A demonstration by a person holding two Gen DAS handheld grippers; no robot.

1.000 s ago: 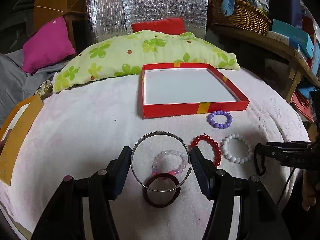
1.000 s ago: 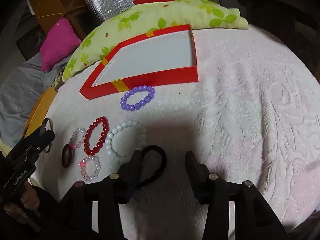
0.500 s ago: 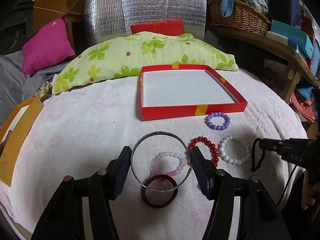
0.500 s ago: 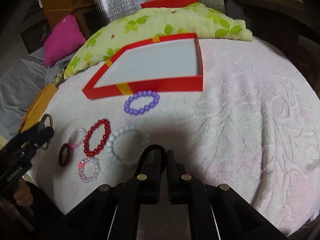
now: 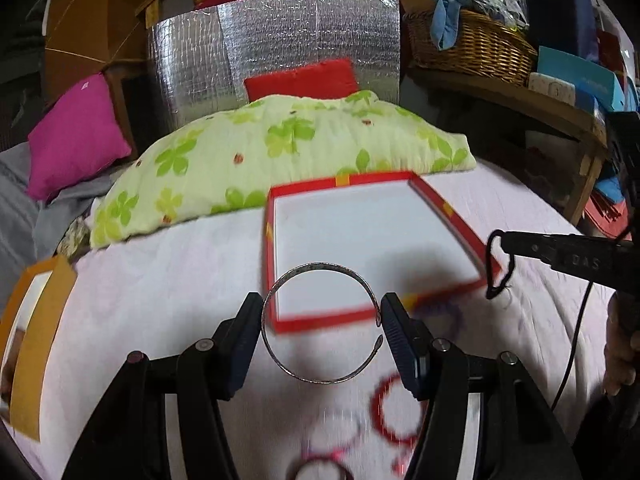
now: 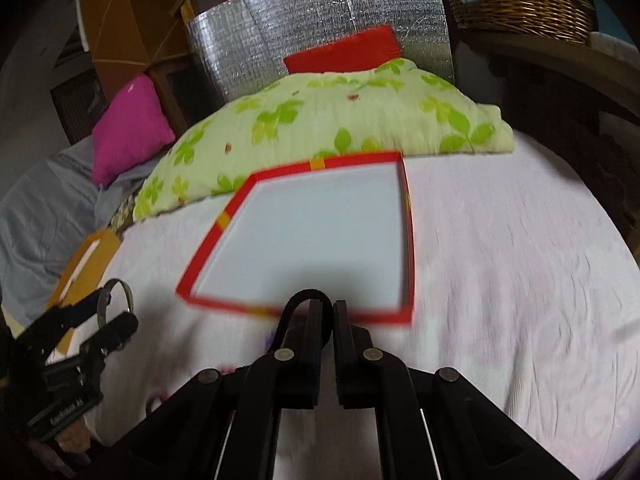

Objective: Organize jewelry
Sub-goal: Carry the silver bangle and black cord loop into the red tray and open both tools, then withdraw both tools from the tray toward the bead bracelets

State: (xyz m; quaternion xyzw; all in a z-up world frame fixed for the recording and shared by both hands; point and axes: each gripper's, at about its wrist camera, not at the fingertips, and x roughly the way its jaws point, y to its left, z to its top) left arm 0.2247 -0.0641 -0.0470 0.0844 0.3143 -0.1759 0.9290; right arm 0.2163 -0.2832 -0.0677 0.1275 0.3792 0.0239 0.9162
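Observation:
My left gripper [image 5: 320, 326] is shut on a silver open bangle [image 5: 320, 270] and holds it above the near left corner of the red box [image 5: 452, 210] with a white floor. My right gripper [image 6: 327, 312] is shut on a black hair tie [image 6: 306, 295] and holds it over the box's near rim [image 6: 224, 304]. In the left wrist view the right gripper [image 5: 504, 242] hangs the black hair tie [image 5: 498, 266] beside the box's right corner. A red bead bracelet [image 5: 378, 408] and other bracelets lie blurred below on the pink cloth [image 5: 160, 280].
A green flowered pillow [image 5: 280, 148] lies behind the box. An orange box lid [image 5: 36, 320] sits at the left edge. A magenta cushion [image 5: 76, 136], a silver foil panel [image 5: 272, 44] and a wicker basket [image 5: 472, 48] on a wooden shelf stand behind.
Both grippers lifted and moved forward toward the red box, carrying the bangle and the hair tie. The right gripper closed on the hair tie a second ago. The bracelets dropped lower in view.

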